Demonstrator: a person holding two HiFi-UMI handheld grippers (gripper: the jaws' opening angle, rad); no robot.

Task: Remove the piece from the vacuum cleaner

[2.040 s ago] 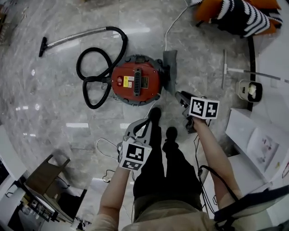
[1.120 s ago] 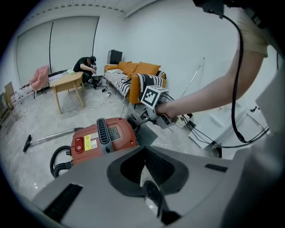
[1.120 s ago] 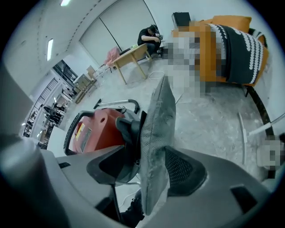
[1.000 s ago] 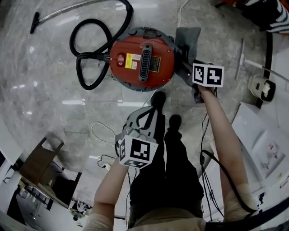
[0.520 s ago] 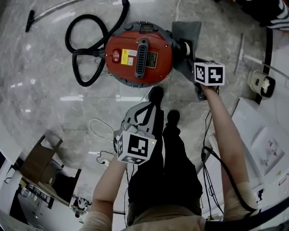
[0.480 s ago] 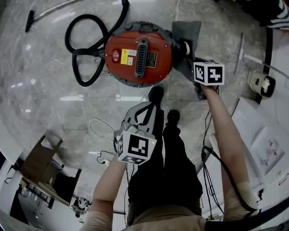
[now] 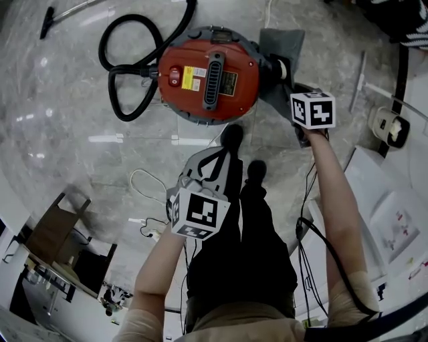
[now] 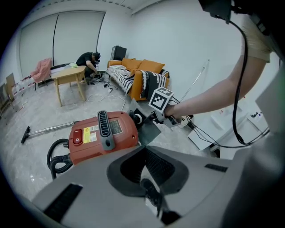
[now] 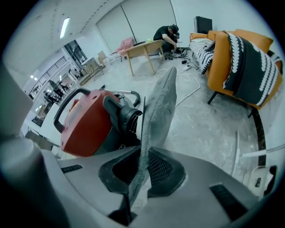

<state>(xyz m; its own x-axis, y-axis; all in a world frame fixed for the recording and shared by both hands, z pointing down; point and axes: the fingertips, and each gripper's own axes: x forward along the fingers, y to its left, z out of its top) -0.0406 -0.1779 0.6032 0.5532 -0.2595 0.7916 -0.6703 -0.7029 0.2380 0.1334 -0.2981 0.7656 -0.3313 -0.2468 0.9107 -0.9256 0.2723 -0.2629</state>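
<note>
A red vacuum cleaner [image 7: 207,73] stands on the marble floor with its black hose [image 7: 127,67] coiled at its left. A grey cloth bag [image 7: 281,43] hangs from the black outlet on its right side. My right gripper [image 7: 289,85] is at that bag. In the right gripper view the grey bag [image 9: 158,111] runs down between the jaws of the right gripper [image 9: 140,160], which are closing and pinch the cloth. The left gripper [image 7: 219,153] hovers over the floor in front of the vacuum, shut and empty. In the left gripper view its jaws [image 8: 144,151] meet, with the vacuum [image 8: 102,136] beyond.
The person's black shoes [image 7: 234,133] stand just in front of the vacuum. Cables [image 7: 150,194] lie on the floor at the left. The metal wand [image 7: 67,10] lies far left. An orange sofa [image 9: 240,58] stands at the right, a wooden table [image 8: 69,75] and a crouching person [image 8: 91,60] behind.
My right gripper has travelled from beside the vacuum up to the grey bag at its outlet. The left gripper has stayed about where it was.
</note>
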